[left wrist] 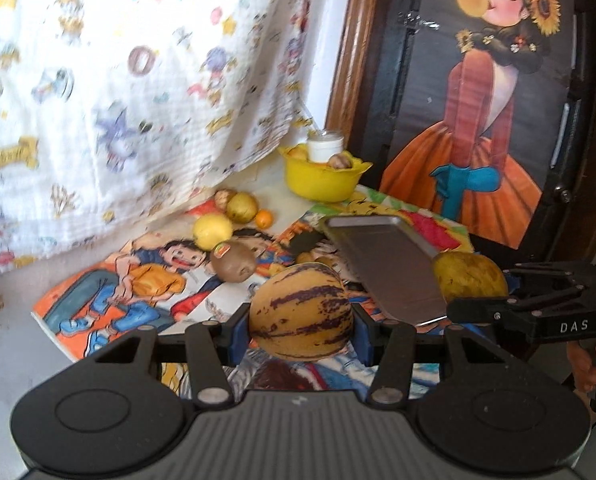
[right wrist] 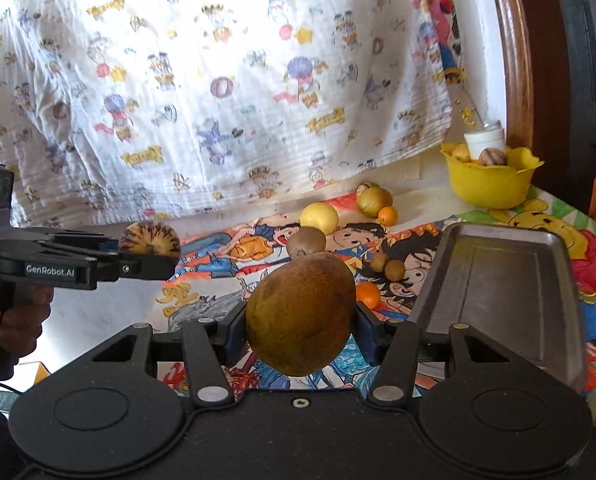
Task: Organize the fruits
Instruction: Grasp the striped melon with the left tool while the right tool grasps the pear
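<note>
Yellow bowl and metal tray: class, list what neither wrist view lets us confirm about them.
- Yellow bowl: its wall and the white jar hide the contents lower down, both views.
- Metal tray: near end is behind the right gripper in the right view; the mango covers its right edge in the left view.

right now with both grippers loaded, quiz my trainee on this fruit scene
1. True or false: the metal tray already holds fruit.
2. Which gripper holds the purple-striped pepino melon? A left B right
3. Fill in: the white jar sits in the yellow ____.

Key: 1 false, it looks empty. 2 A; the left gripper clamps it, while the right gripper holds the brown mango. 3 bowl.
</note>
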Available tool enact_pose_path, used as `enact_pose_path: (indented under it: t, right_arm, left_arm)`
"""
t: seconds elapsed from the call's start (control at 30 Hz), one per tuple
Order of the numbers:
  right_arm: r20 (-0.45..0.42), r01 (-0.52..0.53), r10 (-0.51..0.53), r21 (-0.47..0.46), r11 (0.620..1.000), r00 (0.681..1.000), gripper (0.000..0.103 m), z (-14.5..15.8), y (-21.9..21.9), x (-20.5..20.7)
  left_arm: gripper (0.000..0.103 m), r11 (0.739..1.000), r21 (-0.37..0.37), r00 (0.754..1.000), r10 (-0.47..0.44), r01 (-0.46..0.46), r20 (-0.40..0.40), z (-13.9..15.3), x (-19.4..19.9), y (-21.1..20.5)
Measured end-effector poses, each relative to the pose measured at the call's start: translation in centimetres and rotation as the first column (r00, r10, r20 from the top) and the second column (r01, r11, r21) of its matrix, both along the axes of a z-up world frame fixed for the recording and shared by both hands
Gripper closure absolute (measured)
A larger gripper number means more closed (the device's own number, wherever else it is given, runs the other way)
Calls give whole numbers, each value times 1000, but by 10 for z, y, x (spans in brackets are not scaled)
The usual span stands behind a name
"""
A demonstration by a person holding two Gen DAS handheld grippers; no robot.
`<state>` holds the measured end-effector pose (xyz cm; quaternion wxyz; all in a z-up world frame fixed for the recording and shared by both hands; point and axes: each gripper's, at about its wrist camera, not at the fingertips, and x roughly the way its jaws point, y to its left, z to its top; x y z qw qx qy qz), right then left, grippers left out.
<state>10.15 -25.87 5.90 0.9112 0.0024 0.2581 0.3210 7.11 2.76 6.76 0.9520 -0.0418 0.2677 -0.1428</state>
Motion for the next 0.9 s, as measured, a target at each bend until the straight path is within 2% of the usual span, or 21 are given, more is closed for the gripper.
enact_pose_path:
  t: [0.27, 0.4, 0.5, 0.6, 0.77, 0.9]
  right_arm:
    - [28, 32, -32, 18, 999, 999, 47, 47, -26, 2]
    - [50, 71, -72, 20, 997, 996, 47, 69, -42, 22]
    - [59, 110, -112, 33, 993, 992, 47, 84, -57, 45]
    - [97, 148, -152, 42, 988, 984, 47, 99, -73, 69]
    - [146, 189, -187, -1, 982, 971, 47, 102, -88, 115]
    - [131, 204, -200, -15, 979, 971, 47, 82, -95, 156]
  left_arm:
    - [48, 998, 7, 996, -59, 59, 71, 55, 17, -20]
    - [48, 998, -20, 995, -62, 64, 72, 74, 48, -32]
    - [48, 998, -47, 998, -31, 34, 63, 86, 80, -37]
    - [48, 998, -61, 996, -10, 15, 88, 96, 113, -41]
    - [48, 999, -47, 992, 23, -17, 126, 98, 163, -57]
    - [48, 999, -47, 994, 10, -5, 106, 83, 201, -73]
